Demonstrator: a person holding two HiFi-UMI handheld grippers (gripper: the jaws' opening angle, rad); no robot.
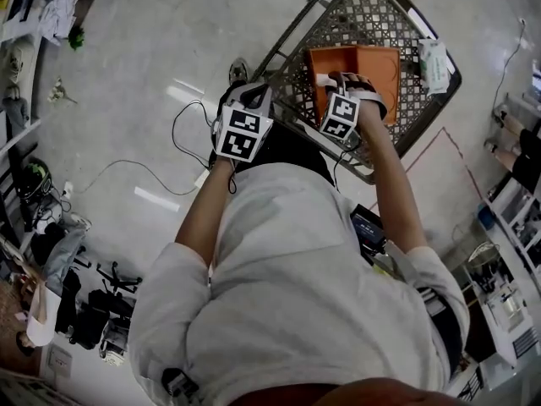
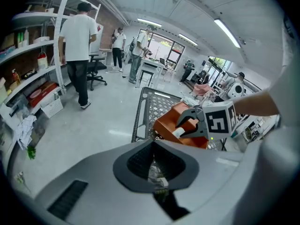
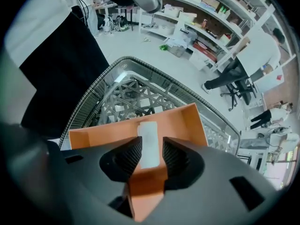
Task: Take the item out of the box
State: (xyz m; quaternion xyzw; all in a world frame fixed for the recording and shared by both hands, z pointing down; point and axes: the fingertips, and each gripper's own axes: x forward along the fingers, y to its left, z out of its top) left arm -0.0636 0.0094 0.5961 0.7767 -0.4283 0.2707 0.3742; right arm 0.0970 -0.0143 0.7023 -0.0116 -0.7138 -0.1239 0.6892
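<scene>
white item (image 3: 149,143) in orange box (image 3: 186,122), long axis along gap of open right claw (image 3: 150,150)

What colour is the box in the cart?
The box is orange, and it shows best in the right gripper view.

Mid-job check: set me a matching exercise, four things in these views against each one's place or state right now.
Things: 1 orange box; 2 white item; 3 left hand-held gripper; 4 right hand-held gripper.
States: A jaws together; B in the mesh basket; C jaws apart, above the box; D in the box, between open jaws.
Pairs: 1-B, 2-D, 3-A, 4-C.
</scene>
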